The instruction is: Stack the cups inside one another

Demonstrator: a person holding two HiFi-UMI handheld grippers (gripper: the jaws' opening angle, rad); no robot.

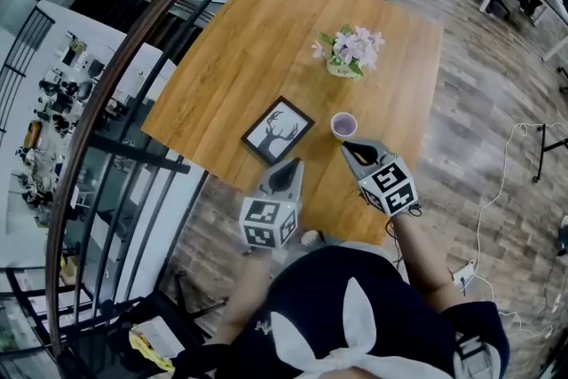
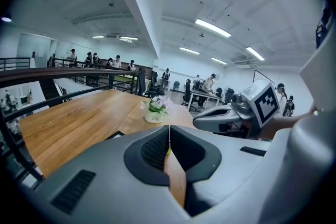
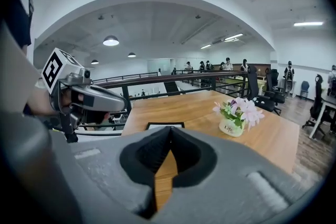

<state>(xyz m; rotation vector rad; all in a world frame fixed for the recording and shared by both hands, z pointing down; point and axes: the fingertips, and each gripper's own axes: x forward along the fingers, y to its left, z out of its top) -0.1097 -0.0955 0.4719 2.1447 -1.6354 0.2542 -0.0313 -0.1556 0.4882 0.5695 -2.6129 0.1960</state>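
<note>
Cups [image 1: 343, 124], purple, appearing as one nested unit, are stood toward the near right of the table [image 1: 266, 40], just beyond the right gripper [image 1: 348, 147], which is clenched on nothing, as is the left gripper [image 1: 292, 165]; toppling is risked if they are clipped by closed jaws.

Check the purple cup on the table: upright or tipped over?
Upright: in the head view the purple cup stands on the table, round mouth facing up.
</note>
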